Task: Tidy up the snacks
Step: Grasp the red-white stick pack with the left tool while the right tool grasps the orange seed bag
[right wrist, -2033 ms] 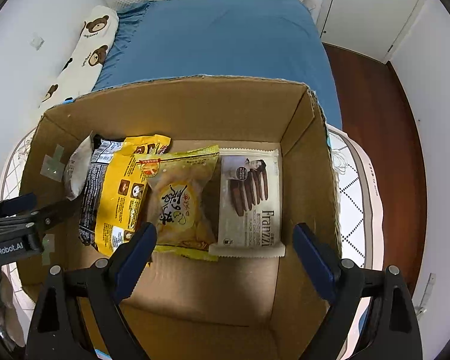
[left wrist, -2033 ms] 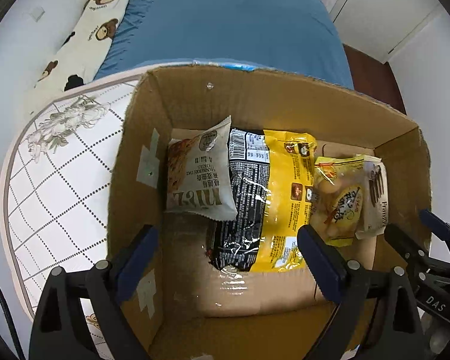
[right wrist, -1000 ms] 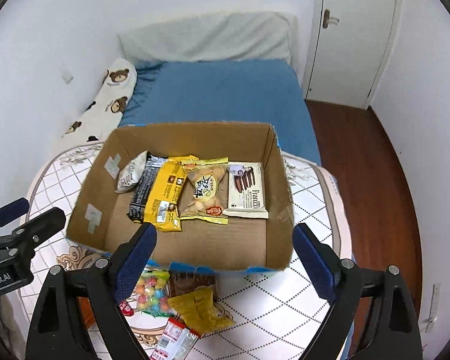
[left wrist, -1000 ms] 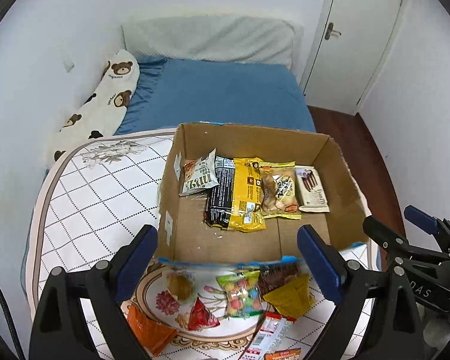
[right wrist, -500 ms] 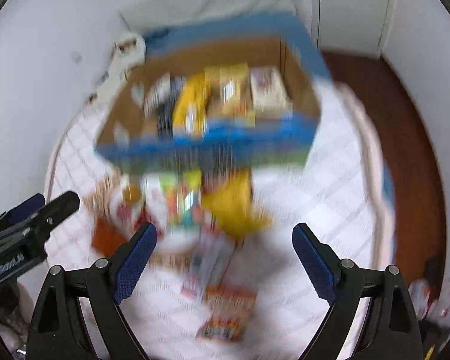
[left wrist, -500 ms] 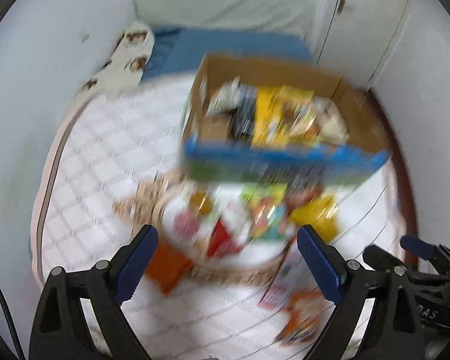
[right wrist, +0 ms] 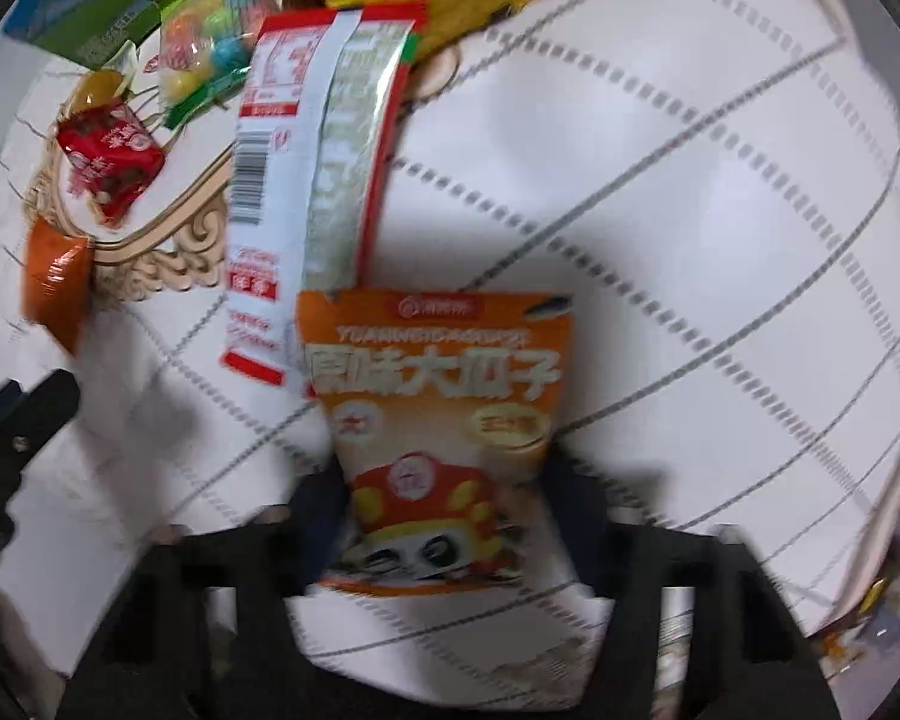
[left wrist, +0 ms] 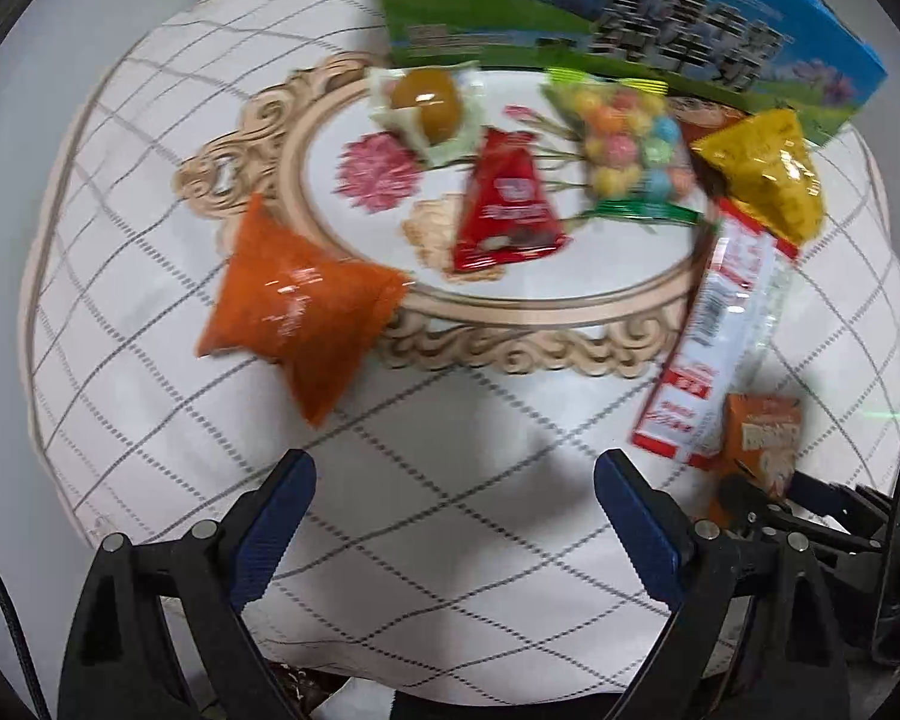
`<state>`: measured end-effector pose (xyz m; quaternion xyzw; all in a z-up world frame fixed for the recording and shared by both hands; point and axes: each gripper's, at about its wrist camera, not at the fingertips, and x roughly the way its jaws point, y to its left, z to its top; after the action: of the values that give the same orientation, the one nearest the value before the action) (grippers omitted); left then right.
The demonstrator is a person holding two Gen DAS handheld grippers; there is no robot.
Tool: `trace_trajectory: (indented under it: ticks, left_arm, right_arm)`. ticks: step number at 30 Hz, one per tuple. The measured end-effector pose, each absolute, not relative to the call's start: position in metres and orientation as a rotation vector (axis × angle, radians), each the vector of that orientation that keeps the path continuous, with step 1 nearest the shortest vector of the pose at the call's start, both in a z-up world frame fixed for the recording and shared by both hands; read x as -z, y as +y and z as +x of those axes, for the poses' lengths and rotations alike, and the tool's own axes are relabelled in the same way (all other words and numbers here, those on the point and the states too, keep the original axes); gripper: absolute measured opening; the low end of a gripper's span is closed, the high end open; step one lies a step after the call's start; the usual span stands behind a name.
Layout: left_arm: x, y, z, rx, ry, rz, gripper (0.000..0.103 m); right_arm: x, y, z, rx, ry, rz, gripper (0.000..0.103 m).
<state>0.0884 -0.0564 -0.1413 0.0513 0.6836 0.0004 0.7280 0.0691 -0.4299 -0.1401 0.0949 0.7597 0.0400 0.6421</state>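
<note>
over a round table (left wrist: 168, 420) with a white grid-patterned cloth. left gripper (left wrist: 453, 516) at 6 o'clock of the left wrist view, blue pads spread wide with only bare cloth between them. right gripper (right wrist: 444, 516) at 6 o'clock of its own view, jaws closing around an orange seed packet (right wrist: 444, 420) that sits between the fingers; blurred, so cannot tell whether the pads already press on it. just beyond the packet toward 11 o'clock, a long red-and-white pack (right wrist: 312, 180), its near end touching the packet's top edge. in the left wrist view, an orange pouch (left wrist: 297, 300) at 9 o'clock, a red triangular packet (left wrist: 507, 204) near centre, a bag of coloured balls (left wrist: 627, 138) toward 1 o'clock, a yellow bag (left wrist: 762, 174) at 2 o'clock. blue-and-green printed carton (left wrist: 600, 18) at 12 o'clock, just behind the loose snacks.
</note>
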Motion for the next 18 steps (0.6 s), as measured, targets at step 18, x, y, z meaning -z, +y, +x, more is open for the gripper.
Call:
trace_trajectory:
  ticks: [18]
  left_arm:
    - [0.195, -0.19, 0.125, 0.275, 1.587, 0.231, 0.057]
  right_arm:
    - [0.122, -0.53, 0.056, 0.007, 1.655, 0.356, 0.071]
